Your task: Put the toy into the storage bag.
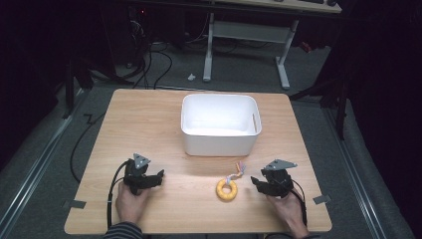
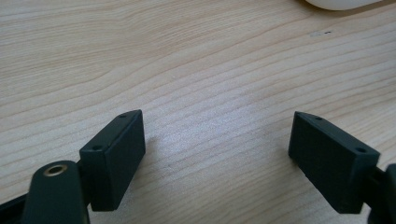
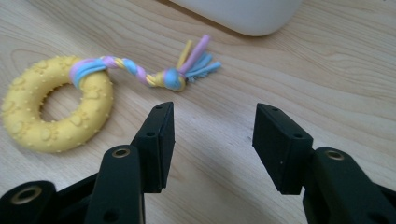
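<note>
A yellow ring toy (image 1: 227,189) (image 3: 56,109) with a braided pastel tail (image 1: 238,170) (image 3: 163,72) lies on the wooden table (image 1: 149,129) in front of a white bin (image 1: 219,124). My right gripper (image 1: 259,183) (image 3: 214,126) rests to the toy's right, jaws apart with bare wood between them; the toy lies beyond and left of its left jaw, untouched. My left gripper (image 1: 158,175) (image 2: 217,140) sits near the table's front left, jaws wide open over bare wood, nothing between them.
The white bin's rounded corner (image 3: 243,14) (image 2: 341,3) shows at the top of both gripper views. A hand holds each gripper near the table's front edge (image 1: 199,231). Beyond the table stands a white desk frame (image 1: 246,35) on grey floor with cables.
</note>
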`<action>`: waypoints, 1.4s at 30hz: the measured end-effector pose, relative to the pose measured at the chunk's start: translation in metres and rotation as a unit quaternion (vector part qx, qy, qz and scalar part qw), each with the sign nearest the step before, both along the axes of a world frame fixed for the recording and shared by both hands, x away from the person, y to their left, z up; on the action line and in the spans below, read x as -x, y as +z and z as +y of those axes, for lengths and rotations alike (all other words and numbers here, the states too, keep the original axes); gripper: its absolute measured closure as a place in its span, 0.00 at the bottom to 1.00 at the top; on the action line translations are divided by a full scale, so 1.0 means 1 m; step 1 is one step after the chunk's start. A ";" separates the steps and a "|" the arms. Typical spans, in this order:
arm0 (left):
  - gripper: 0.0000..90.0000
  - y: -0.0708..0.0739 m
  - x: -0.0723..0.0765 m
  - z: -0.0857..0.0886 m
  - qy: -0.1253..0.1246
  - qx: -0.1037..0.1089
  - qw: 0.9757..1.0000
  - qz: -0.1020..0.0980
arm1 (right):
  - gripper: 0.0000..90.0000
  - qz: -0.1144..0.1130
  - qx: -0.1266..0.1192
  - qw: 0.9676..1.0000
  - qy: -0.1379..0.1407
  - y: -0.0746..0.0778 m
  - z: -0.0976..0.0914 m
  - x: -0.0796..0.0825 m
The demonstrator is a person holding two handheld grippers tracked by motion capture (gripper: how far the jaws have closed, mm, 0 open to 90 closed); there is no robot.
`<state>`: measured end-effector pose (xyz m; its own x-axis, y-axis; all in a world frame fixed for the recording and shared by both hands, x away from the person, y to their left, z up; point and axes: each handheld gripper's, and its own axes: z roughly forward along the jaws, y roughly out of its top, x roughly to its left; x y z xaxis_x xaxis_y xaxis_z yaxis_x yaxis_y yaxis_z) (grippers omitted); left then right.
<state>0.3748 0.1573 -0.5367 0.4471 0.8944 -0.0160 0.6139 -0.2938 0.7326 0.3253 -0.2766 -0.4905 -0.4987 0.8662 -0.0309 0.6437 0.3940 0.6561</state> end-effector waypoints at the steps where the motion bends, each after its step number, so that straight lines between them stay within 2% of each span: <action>1: 0.21 0.000 0.000 0.000 0.000 0.000 1.000 0.000 | 0.56 0.002 -0.001 1.000 0.008 0.002 0.004 0.000; 7: 0.21 0.000 0.000 0.000 0.000 0.000 1.000 0.000 | 0.55 0.026 0.003 0.999 0.040 0.003 0.018 -0.001; 18: 0.21 0.000 0.000 0.000 -0.001 0.000 1.000 0.000 | 0.57 0.047 0.020 0.996 0.079 0.007 0.042 -0.002; 21: 0.21 0.000 0.000 0.000 0.000 0.000 1.000 0.000 | 0.61 0.064 0.018 0.993 0.097 0.007 0.051 -0.004; 27: 0.21 0.000 0.000 0.000 0.000 0.000 1.000 0.000 | 0.63 0.081 0.033 0.990 0.107 0.006 0.064 -0.008; 37: 0.21 0.000 0.000 0.000 -0.001 0.000 1.000 0.001 | 0.63 0.110 0.054 0.987 0.102 -0.004 0.081 -0.017; 42: 0.21 0.000 0.000 0.000 -0.002 0.000 1.000 0.001 | 0.62 0.117 0.057 0.986 0.100 -0.008 0.084 -0.019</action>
